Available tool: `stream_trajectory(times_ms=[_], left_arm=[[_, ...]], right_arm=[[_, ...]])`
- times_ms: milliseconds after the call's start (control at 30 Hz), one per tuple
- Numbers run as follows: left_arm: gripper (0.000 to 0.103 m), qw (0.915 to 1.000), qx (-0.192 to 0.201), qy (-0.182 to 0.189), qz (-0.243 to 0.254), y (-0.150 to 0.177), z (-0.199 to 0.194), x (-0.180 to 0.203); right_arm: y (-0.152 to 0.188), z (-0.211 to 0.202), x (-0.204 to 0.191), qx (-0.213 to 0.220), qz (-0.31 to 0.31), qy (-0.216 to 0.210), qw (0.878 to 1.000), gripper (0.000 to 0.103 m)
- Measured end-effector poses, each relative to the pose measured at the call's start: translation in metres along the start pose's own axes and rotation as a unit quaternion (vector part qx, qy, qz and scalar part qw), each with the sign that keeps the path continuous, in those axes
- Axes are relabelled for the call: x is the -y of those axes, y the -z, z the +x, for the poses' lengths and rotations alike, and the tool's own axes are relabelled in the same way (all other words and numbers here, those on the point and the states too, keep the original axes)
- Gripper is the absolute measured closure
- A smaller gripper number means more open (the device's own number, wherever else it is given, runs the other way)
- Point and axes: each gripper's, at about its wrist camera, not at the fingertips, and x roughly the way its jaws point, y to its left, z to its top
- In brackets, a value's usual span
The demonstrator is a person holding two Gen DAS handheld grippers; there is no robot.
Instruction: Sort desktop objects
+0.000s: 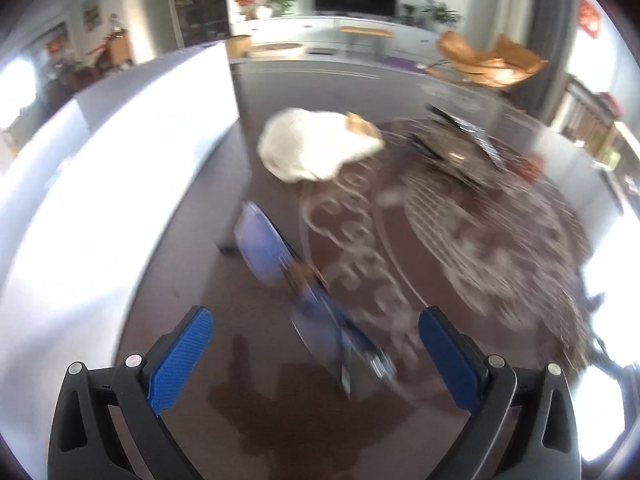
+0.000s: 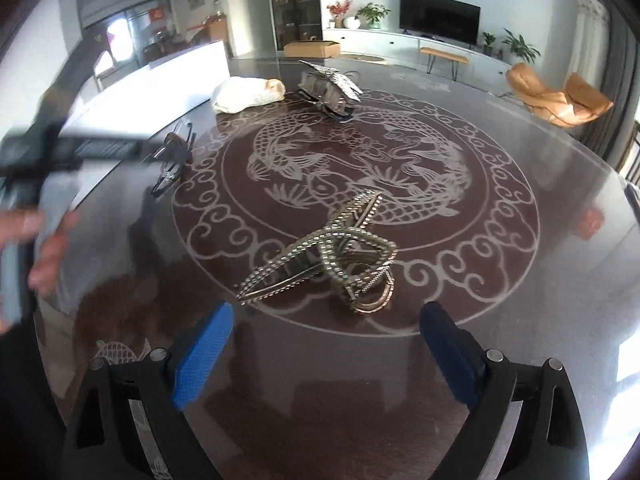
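A pair of glasses (image 1: pixel 304 280) with blue-tinted lenses lies on the dark table, just ahead of my open left gripper (image 1: pixel 316 344); the view is blurred. The glasses also show in the right wrist view (image 2: pixel 174 156). A silver rhinestone hair claw (image 2: pixel 332 260) lies on the table right in front of my open, empty right gripper (image 2: pixel 328 336). A second dark hair claw (image 2: pixel 330 86) (image 1: pixel 460 152) sits farther back. A white fluffy item (image 2: pixel 248 94) (image 1: pixel 316 146) lies beside it.
The round dark table (image 2: pixel 520 168) has an etched fish pattern. A white box (image 1: pixel 120 160) (image 2: pixel 160 88) stands along the left edge. The person's hand (image 2: pixel 44 248) with the left gripper's body is at the far left of the right wrist view.
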Motion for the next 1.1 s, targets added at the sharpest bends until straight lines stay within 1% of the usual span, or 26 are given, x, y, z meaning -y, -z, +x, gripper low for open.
stream_trajectory(times_ms=[33, 133, 167, 267, 367, 400, 633, 900, 1033, 1067, 1100], left_arm=[[0.000, 0.9998, -0.010, -0.018, -0.003, -0.006, 0.010, -0.001], [0.000, 0.9992, -0.031, -0.025, -0.008, -0.012, 0.028, -0.005], [0.000, 0.9995, -0.027, -0.014, -0.013, -0.012, 0.031, -0.007], [0.000, 0.9994, -0.026, 0.005, -0.023, -0.013, 0.038, -0.010], [0.000, 0.9998, -0.002, 0.012, -0.013, -0.006, 0.038, -0.011], [0.000, 0.9998, 0.004, 0.013, -0.012, -0.004, 0.038, -0.012], [0.000, 0.9998, 0.009, 0.014, -0.012, -0.001, 0.042, -0.015], [0.000, 0.9997, 0.010, 0.014, -0.014, 0.005, 0.033, -0.018], [0.000, 0.9998, 0.007, 0.020, -0.004, -0.003, 0.035, -0.014], [0.003, 0.9996, 0.010, 0.025, 0.002, -0.004, 0.035, -0.012], [0.027, 0.9993, 0.021, 0.031, 0.009, -0.004, 0.032, -0.010]], right_arm=[[0.000, 0.001, 0.000, 0.001, 0.000, -0.002, 1.000, 0.008], [0.001, -0.002, 0.004, 0.008, 0.008, -0.006, 1.000, 0.008], [0.001, -0.003, 0.005, 0.011, 0.010, -0.008, 1.000, 0.008], [0.001, -0.006, 0.008, 0.020, 0.016, -0.011, 1.000, 0.008], [0.002, -0.009, 0.009, 0.025, 0.021, -0.010, 0.999, 0.008], [0.002, -0.010, 0.010, 0.026, 0.023, -0.010, 0.999, 0.008], [0.003, -0.012, 0.013, 0.029, 0.027, -0.009, 0.999, 0.008], [0.004, -0.015, 0.016, 0.035, 0.032, -0.006, 0.999, 0.008], [0.004, -0.017, 0.019, 0.038, 0.035, -0.006, 0.999, 0.008], [0.004, -0.017, 0.019, 0.039, 0.036, -0.006, 0.999, 0.008], [0.004, -0.018, 0.020, 0.041, 0.039, -0.006, 0.998, 0.008]])
